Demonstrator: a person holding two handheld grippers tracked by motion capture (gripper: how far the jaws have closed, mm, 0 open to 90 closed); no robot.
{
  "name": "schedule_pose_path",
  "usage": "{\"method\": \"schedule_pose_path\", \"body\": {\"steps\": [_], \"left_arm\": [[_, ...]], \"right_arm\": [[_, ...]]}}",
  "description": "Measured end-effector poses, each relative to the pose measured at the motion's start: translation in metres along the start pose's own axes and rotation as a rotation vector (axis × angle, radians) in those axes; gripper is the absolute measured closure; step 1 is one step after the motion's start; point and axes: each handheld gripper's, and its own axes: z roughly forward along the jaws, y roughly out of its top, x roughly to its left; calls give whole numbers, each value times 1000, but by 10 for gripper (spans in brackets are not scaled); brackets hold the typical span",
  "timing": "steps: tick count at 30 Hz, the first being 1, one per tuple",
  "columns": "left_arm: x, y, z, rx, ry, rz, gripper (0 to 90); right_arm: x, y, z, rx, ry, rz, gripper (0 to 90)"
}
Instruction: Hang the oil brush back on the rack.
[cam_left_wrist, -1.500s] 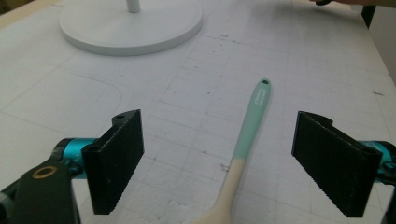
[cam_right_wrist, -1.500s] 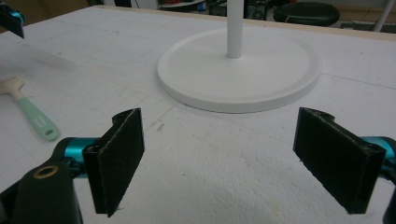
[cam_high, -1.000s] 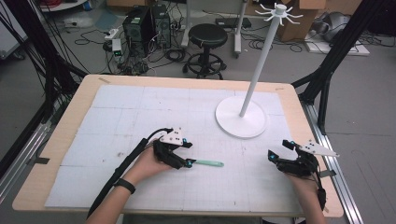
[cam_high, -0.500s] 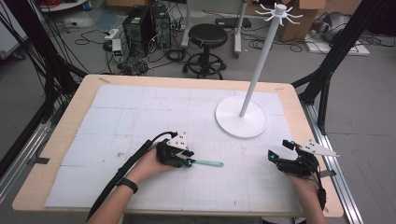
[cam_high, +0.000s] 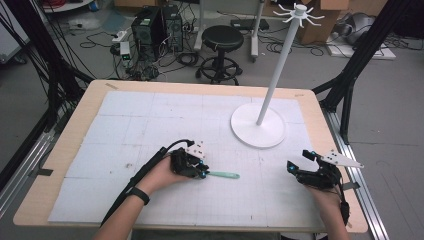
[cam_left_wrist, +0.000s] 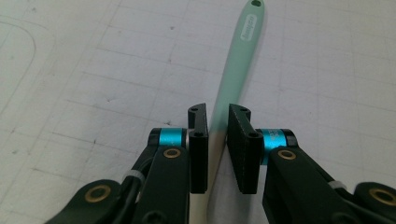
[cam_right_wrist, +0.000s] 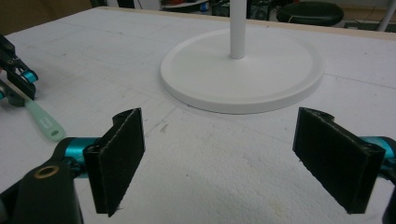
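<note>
A mint-green utensil lies flat on the white mat, its handle pointing right. In the left gripper view the handle runs up between the two black pads, with a small hole at its far tip and a cream part near the camera. My left gripper is shut on that handle, low on the mat. At the right front of the table my right gripper stands wide open with nothing between its pads. The right gripper view has the utensil and the left gripper at its left edge.
A white stand with a round base and a tall pole topped by hooks rises at the back right of the mat. The wooden table edge frames the mat. A stool and computer boxes sit on the floor beyond.
My left gripper has shifted slightly right, onto the utensil's handle. The utensil and the right gripper have stayed where they were.
</note>
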Motion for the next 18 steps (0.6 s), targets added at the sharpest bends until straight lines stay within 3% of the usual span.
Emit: {"method": "schedule_pose_path", "body": {"steps": [11, 14, 18], "left_arm": [[1, 1, 0, -1, -12, 7, 806], [0, 2, -2, 3, 2, 6, 820], [3, 4, -13, -59, 18, -2, 820]], "right_arm": [[1, 0, 1, 7, 6, 5, 161], [0, 0, 0, 2, 7, 4, 161], [0, 0, 0, 4, 10, 9, 162]]}}
